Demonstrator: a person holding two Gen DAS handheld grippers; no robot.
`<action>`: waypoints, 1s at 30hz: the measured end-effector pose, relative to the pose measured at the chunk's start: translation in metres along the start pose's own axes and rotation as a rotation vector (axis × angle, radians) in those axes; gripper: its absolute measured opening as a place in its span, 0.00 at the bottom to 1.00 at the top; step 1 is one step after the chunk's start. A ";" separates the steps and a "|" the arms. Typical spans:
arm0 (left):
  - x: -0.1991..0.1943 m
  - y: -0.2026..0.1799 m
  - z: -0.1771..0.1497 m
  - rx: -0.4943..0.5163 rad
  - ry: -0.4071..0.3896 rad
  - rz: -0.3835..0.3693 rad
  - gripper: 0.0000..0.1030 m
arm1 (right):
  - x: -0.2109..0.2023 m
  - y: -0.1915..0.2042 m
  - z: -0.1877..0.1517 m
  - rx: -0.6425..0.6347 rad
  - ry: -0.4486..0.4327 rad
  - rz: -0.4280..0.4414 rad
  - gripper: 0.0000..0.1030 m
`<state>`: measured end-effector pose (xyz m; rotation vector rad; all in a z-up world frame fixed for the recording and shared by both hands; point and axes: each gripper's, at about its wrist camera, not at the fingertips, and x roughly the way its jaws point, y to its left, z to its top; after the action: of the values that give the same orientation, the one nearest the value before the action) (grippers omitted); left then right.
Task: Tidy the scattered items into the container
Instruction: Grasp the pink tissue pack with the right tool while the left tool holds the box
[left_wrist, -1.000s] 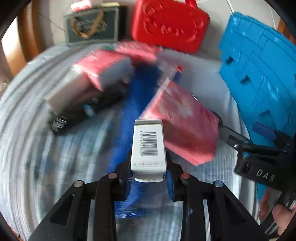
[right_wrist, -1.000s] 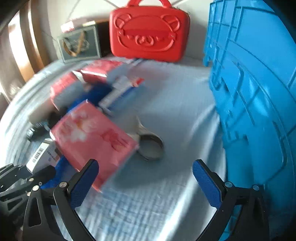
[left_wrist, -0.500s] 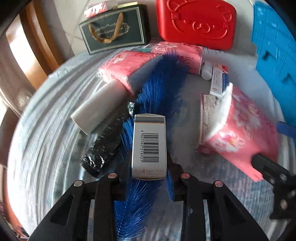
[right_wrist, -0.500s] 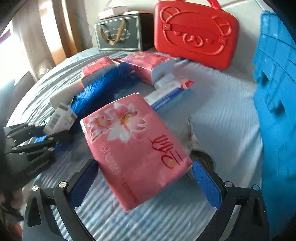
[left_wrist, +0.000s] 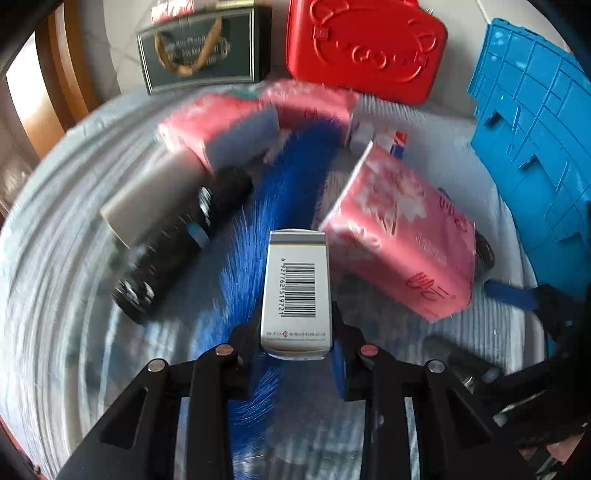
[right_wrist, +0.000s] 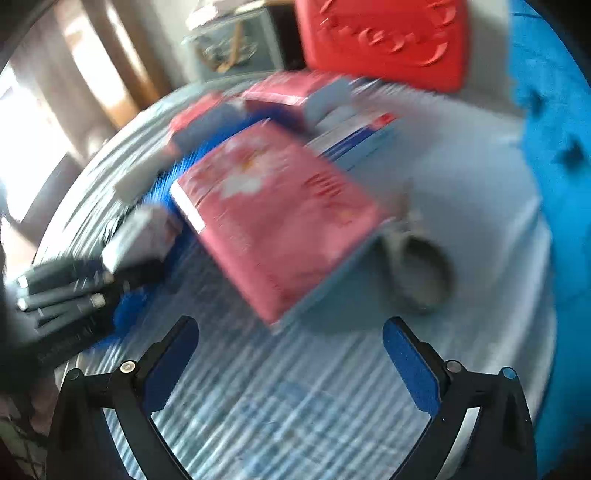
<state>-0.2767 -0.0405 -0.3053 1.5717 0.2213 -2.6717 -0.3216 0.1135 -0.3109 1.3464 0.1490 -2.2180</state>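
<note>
My left gripper (left_wrist: 295, 354) is shut on a small white box with a barcode (left_wrist: 297, 291), held above a blue feather duster (left_wrist: 266, 229). Just right of the box lies a pink tissue pack (left_wrist: 402, 232). In the right wrist view that same pink tissue pack (right_wrist: 280, 210) lies just ahead of my right gripper (right_wrist: 291, 350), which stands open and wide with nothing between its fingers. The left gripper with the white box (right_wrist: 136, 236) shows at the left of that view. The blue container (left_wrist: 535, 140) stands at the right.
Two more pink tissue packs (left_wrist: 221, 129), a white roll (left_wrist: 147, 199), a black roll (left_wrist: 170, 251) and a toothpaste box (left_wrist: 373, 133) lie on the striped cloth. A metal ring (right_wrist: 421, 273) lies behind the near pack. A red case (left_wrist: 365, 44) and a dark gift bag (left_wrist: 199, 48) stand at the back.
My right gripper has dropped and tilted toward the near pink tissue pack, which now sits farther up in its view. The left gripper keeps its hold on the white box.
</note>
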 end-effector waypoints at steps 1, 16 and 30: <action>0.000 -0.004 -0.002 0.001 0.000 -0.019 0.28 | -0.004 -0.004 0.003 0.016 -0.027 -0.024 0.98; 0.024 0.015 0.012 0.025 -0.015 0.101 0.28 | 0.021 -0.041 0.050 0.137 0.013 -0.269 0.76; 0.002 0.053 -0.013 0.093 0.002 0.092 0.28 | -0.030 0.045 0.010 0.110 -0.062 -0.135 1.00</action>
<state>-0.2607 -0.0908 -0.3188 1.5675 0.0246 -2.6456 -0.2961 0.0833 -0.2725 1.3591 0.0991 -2.4096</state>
